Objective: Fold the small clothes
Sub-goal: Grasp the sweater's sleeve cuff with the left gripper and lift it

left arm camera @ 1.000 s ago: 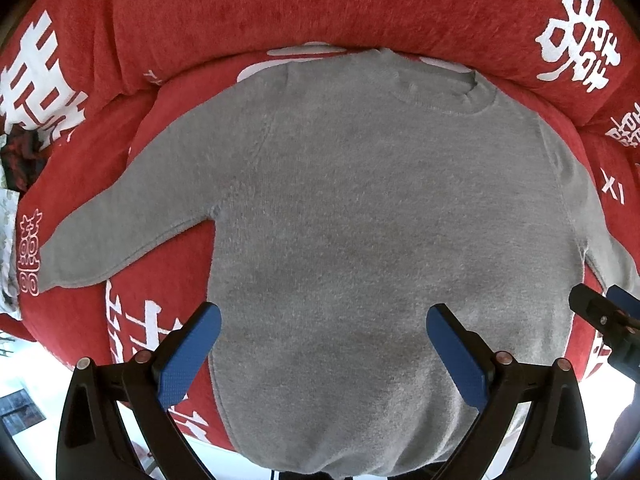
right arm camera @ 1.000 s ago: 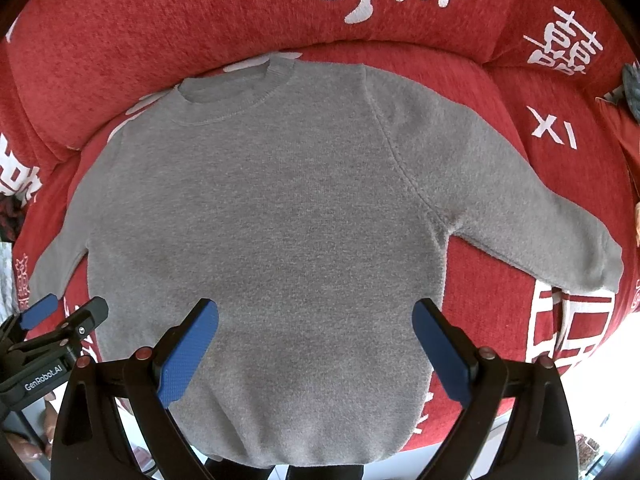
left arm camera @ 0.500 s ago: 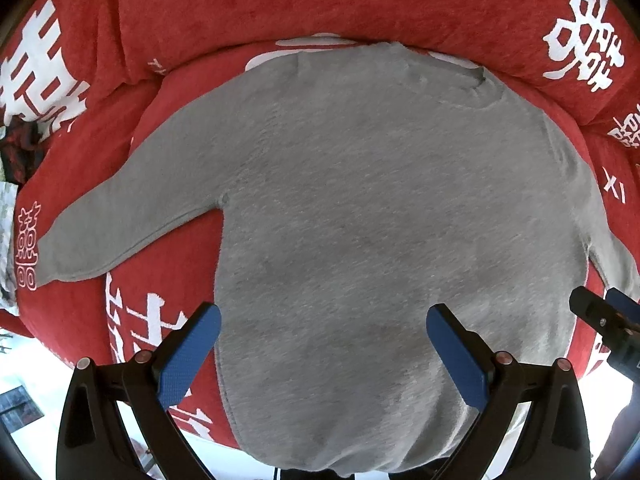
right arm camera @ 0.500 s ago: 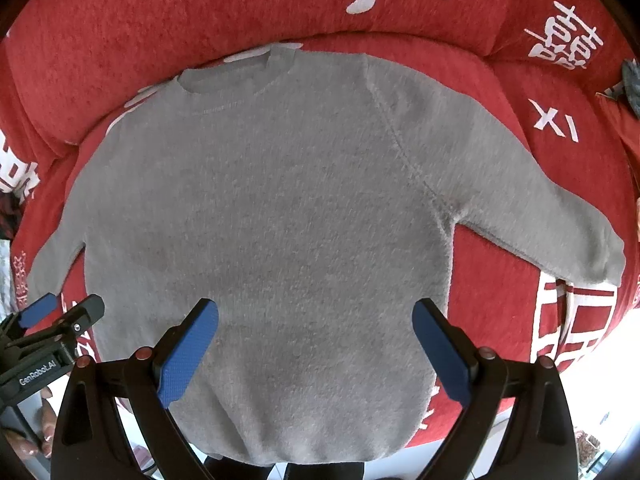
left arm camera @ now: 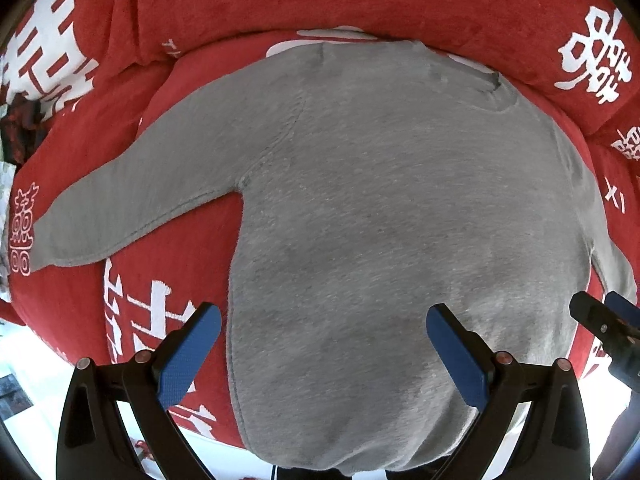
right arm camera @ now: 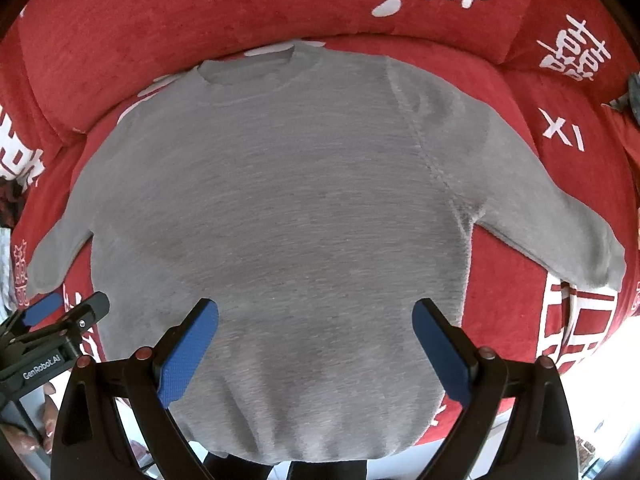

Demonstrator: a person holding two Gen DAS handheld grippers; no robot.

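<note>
Both claws closer over sweater (left arm camera: 392,216) than before

sweater (left arm camera: 380,220) hem: hidden under gripper frame | right sleeve cuff: cut off

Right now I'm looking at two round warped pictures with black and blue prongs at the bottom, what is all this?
A person holds a two-finger tool in each hand, and a fisheye camera on each looks forward along its fingers, hence the warping. One picture comes from the left gripper, the other from the right gripper; each also glimpses the other at its edge. The blue pads are the jaws, and both pairs stand wide apart, holding nothing. Beneath them a grey sweater lies flat with sleeves spread on a red sofa cover printed with white characters. No folding has begun.
</note>
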